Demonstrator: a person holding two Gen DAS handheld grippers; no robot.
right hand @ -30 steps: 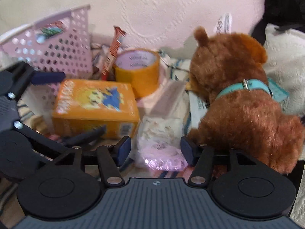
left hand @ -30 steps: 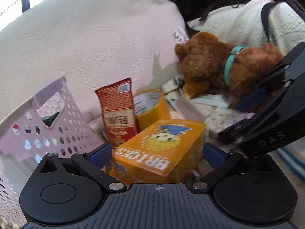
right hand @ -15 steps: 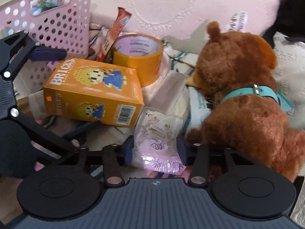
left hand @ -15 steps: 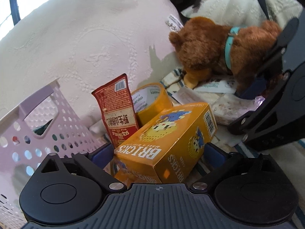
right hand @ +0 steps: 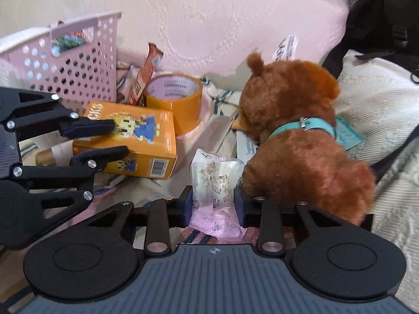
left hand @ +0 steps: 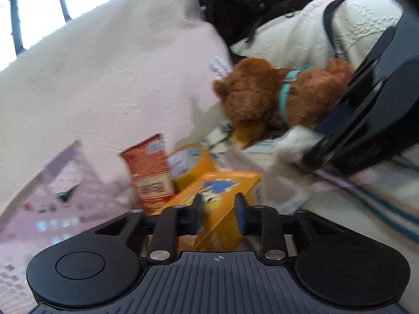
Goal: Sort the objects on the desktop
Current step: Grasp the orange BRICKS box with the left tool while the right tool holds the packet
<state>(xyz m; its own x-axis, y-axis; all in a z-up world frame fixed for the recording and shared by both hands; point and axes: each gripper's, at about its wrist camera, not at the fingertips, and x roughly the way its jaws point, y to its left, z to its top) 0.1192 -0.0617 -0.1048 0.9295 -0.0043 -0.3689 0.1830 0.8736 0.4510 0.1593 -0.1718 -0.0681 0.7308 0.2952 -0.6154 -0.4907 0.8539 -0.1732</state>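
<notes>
Pink quilted bedding (right hand: 222, 13), striped cloth (left hand: 366, 191), pink basket (right hand: 78, 60)

Item count as seen from the right wrist view:

- One orange box (right hand: 136, 141).
- One roll of tape (right hand: 175, 104).
- One plush bear (right hand: 301, 141) (teal collar).
- One pink perforated basket (right hand: 65, 62).
- One red snack packet (right hand: 144, 76).
- One small white-and-pink sachet (right hand: 214, 183).
- Flat paper packets beneath the bear: number cannot be told.
</notes>
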